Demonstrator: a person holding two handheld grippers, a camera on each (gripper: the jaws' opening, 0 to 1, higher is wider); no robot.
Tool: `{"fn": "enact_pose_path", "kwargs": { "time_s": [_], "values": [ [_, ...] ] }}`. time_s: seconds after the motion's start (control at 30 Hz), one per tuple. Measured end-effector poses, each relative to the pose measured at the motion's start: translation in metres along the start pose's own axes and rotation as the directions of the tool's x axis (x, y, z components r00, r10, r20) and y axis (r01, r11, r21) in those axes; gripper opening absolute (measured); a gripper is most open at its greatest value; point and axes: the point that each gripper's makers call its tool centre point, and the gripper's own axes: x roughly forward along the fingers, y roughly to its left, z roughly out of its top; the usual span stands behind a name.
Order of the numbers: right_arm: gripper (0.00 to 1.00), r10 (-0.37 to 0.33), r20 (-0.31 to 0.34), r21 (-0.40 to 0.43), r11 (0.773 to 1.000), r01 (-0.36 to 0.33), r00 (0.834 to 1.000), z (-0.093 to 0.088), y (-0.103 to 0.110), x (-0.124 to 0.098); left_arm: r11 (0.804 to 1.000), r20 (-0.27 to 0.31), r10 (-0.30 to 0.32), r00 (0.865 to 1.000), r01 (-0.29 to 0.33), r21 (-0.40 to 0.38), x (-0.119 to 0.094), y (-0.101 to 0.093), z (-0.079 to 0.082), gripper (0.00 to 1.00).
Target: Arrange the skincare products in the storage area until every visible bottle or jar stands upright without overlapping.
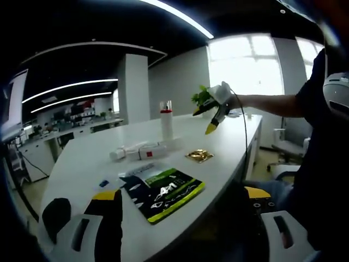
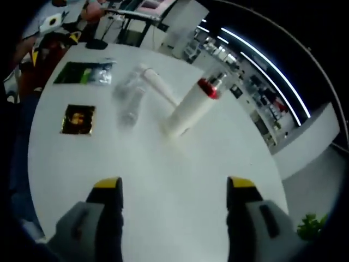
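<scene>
A tall white bottle with a red collar (image 1: 166,121) (image 2: 191,109) stands upright in the middle of the white table (image 1: 82,158). Beside it lie a white tube (image 1: 143,152) (image 2: 158,84) and a clear bottle (image 2: 130,101) on their sides. My left gripper (image 1: 181,194) is open and empty at the table's near edge, over a black-green packet (image 1: 162,190) (image 2: 84,72). My right gripper (image 2: 173,184) is open and empty above bare tabletop, short of the upright bottle. In the left gripper view it hangs in the air (image 1: 204,120) beyond the bottle, held by a hand.
A gold sachet (image 1: 199,155) (image 2: 78,119) lies flat near the packet. A small blue item (image 1: 103,183) rests left of the packet. A green plant (image 1: 200,97) (image 2: 311,225) stands at the table's far end. An office chair (image 1: 286,147) is at the right.
</scene>
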Motion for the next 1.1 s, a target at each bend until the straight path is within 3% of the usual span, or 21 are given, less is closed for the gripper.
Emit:
{"fn": "enact_pose_path", "kwargs": {
  "time_s": [0.27,0.53,0.67,0.83,1.1],
  "values": [
    [0.80,-0.039,0.042,0.072,0.997,0.035,0.998,0.007,-0.011,0.004,1.000,-0.002,-0.001,1.000,0.001,0.002,0.000,0.000,-0.001,0.92],
    [0.79,-0.073,0.141,0.150,0.987,0.052,0.987,0.030,-0.019,0.010,1.000,-0.004,0.002,1.000,-0.002,-0.003,0.001,0.001,-0.002,0.92],
    [0.83,-0.116,0.206,0.258,0.964,0.060,0.972,0.041,-0.024,0.010,1.000,-0.002,0.002,1.000,-0.002,-0.004,0.001,0.001,-0.002,0.92],
    [0.95,-0.176,0.251,0.366,0.928,0.076,0.952,0.050,-0.031,0.012,1.000,0.000,0.006,1.000,-0.006,-0.006,0.000,0.001,-0.003,0.92],
    [0.99,-0.262,0.301,0.428,0.896,0.115,0.917,0.067,-0.031,0.008,1.000,-0.009,0.002,1.000,-0.002,-0.006,-0.001,0.001,-0.005,0.92]
  ]
}}
